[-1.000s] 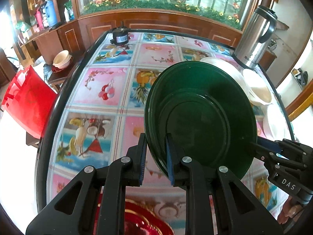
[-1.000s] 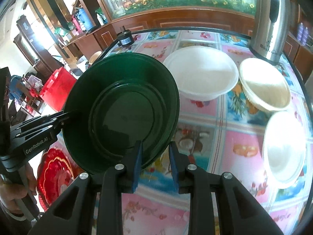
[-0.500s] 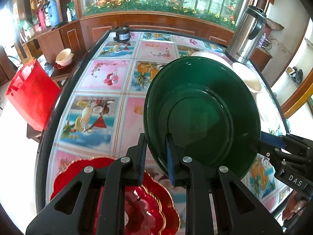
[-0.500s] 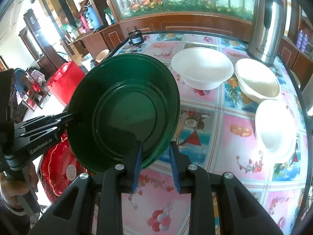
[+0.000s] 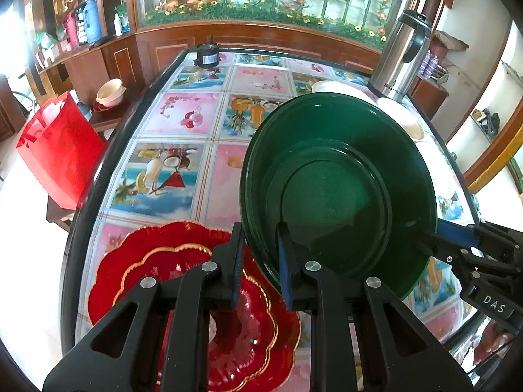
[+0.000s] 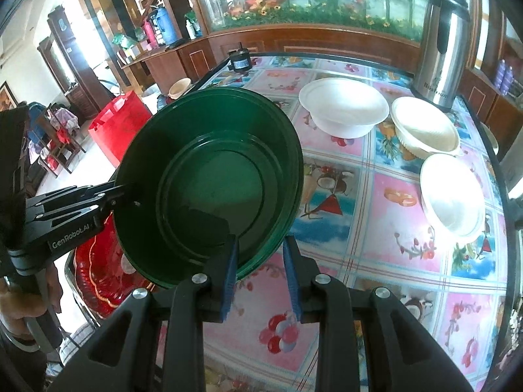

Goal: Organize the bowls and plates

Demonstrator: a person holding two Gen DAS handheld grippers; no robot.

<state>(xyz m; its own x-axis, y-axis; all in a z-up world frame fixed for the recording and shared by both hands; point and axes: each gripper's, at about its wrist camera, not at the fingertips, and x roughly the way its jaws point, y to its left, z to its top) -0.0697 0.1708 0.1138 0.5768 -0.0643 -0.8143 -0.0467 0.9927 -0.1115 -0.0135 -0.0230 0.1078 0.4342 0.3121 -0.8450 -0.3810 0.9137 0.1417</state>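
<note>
A dark green plate [image 5: 336, 189] is held tilted in the air above the table, also in the right wrist view [image 6: 209, 179]. My left gripper [image 5: 260, 261] is shut on its near rim. My right gripper [image 6: 261, 261] is shut on the opposite rim; it shows at the right of the left wrist view [image 5: 457, 245]. A red scalloped plate [image 5: 183, 281] lies on the table below the green plate, at the near left corner [image 6: 98, 271]. Three white bowls [image 6: 343, 111] [image 6: 425, 127] [image 6: 451, 192] stand at the far right.
The table [image 5: 183, 121] has a fruit-print cloth and a black rim. A steel thermos [image 6: 441, 42] stands at the back right. A small black device [image 5: 206, 57] sits at the far edge. A red bag [image 5: 59, 153] stands on the floor left of the table.
Both grippers have carried the green plate back toward the near left corner. The red plate has come into fuller view beneath it.
</note>
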